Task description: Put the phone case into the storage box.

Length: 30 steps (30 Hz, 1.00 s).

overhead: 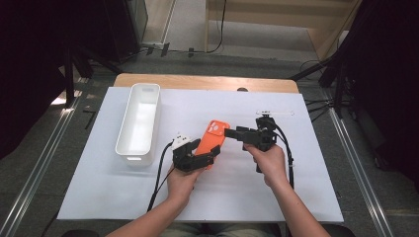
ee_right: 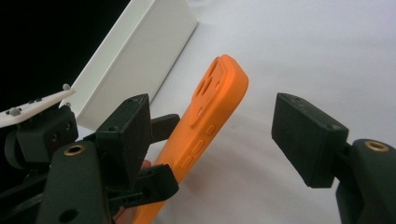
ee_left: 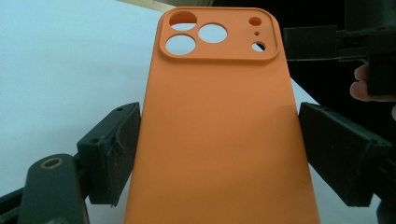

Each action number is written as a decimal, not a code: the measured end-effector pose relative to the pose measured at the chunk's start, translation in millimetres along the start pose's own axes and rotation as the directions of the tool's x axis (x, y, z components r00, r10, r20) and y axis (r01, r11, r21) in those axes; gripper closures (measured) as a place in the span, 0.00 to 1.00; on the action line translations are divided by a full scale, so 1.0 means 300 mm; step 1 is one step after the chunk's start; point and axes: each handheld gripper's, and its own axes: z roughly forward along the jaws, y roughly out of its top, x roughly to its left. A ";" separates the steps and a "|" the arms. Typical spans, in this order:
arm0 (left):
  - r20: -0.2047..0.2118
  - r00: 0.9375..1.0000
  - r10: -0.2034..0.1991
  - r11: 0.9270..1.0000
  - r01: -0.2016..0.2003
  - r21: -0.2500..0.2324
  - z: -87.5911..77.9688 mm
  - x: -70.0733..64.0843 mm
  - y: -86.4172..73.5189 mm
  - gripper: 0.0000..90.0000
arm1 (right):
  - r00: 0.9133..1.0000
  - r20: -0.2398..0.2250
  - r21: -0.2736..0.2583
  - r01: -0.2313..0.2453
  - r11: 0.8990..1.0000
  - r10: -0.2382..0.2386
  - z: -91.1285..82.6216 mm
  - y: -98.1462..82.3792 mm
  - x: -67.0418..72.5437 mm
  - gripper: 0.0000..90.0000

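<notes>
Left gripper [overhead: 210,157] is clamping the orange phone case [overhead: 212,139] by its lower end above the white sheet [overhead: 296,187], long axis running up-right, camera end sitting between the right gripper's [overhead: 230,132] spread, non-touching jaws.

One camera sits high above the person's side and looks forward and down on the whole table [overhead: 276,197], from far off. It also sees the floor and the wall beyond.

One camera rides on the left gripper [overhead: 193,154]. It looks along its jaws, very close to the orange case [ee_left: 219,140].

One camera rides on the right gripper [overhead: 232,133]. It looks past its jaws at the case [ee_right: 210,121] from the side, close up, with the white bin [ee_right: 135,51] behind.

All three views share the case [overhead: 212,140]. The high view and the right gripper view share the bin [overhead: 140,121] too.
</notes>
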 end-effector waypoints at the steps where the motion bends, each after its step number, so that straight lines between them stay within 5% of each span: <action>1: 0.000 1.000 -0.002 1.000 0.002 -0.001 0.001 -0.001 -0.001 0.17 | 1.000 0.004 -0.006 -0.007 1.000 0.007 0.003 0.002 -0.001 0.31; 21: -0.007 1.000 0.000 1.000 0.000 -0.025 -0.008 -0.020 -0.001 0.17 | 0.999 0.004 -0.003 -0.047 0.999 0.047 0.068 0.037 -0.017 0.38; 30: -0.018 1.000 0.018 0.999 -0.019 -0.040 -0.008 -0.030 -0.004 0.17 | 0.997 -0.001 -0.007 -0.083 0.997 0.083 0.074 0.038 -0.019 0.55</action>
